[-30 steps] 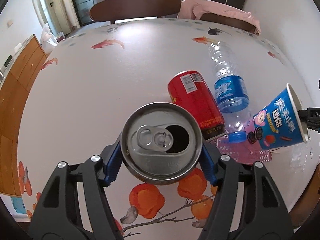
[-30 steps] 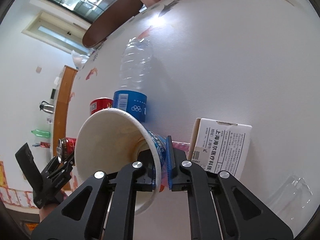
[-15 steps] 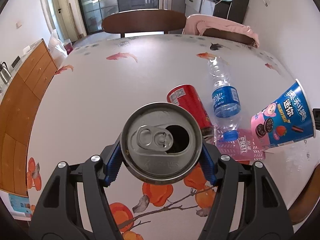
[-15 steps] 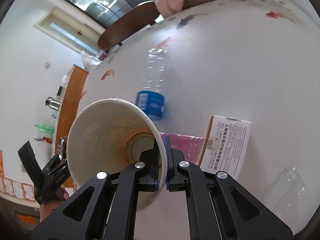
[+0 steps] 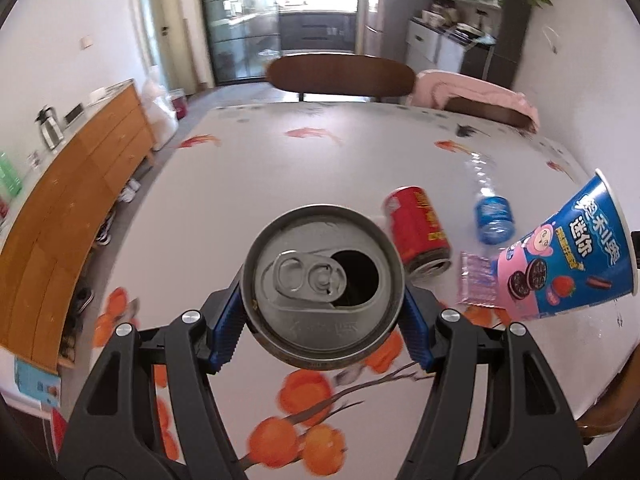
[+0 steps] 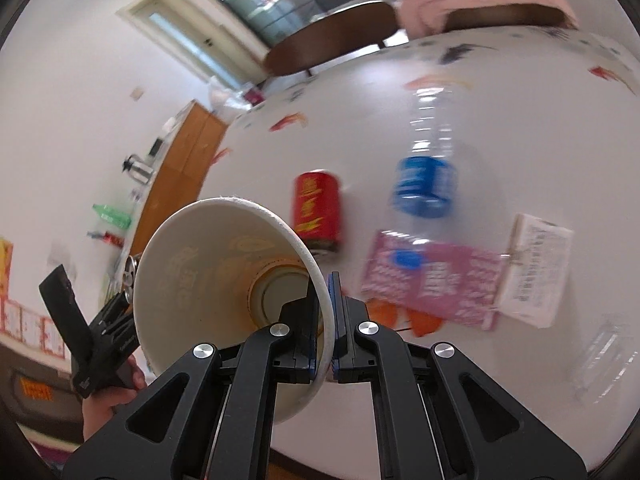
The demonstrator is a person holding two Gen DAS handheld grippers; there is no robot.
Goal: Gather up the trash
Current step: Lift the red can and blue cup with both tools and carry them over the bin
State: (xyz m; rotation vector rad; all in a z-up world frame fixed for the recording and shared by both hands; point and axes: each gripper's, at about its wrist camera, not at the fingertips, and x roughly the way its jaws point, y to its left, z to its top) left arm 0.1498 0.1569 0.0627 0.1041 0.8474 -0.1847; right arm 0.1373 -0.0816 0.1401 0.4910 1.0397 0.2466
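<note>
My left gripper [image 5: 323, 324] is shut on an opened silver can [image 5: 323, 292], held above the table with its top toward the camera. My right gripper [image 6: 325, 320] is shut on the rim of a blue paper snack cup [image 6: 224, 280], also seen in the left wrist view [image 5: 568, 252], held in the air. On the table lie a red can [image 5: 418, 236] [image 6: 317, 210], a clear bottle with a blue label [image 5: 492, 212] [image 6: 426, 184], a pink wrapper [image 5: 476, 284] [image 6: 432, 276] and a white box [image 6: 534, 276].
The round table [image 5: 280, 168] has a white cloth with fish and orange fruit prints. A crumpled clear plastic piece [image 6: 600, 360] lies near its right edge. Two chairs [image 5: 340, 76] stand at the far side, one with a pink cloth [image 5: 472, 88]. A wooden sideboard [image 5: 68, 184] stands on the left.
Both grippers have risen and pulled back from the table with their loads. The table trash now looks smaller and farther away.
</note>
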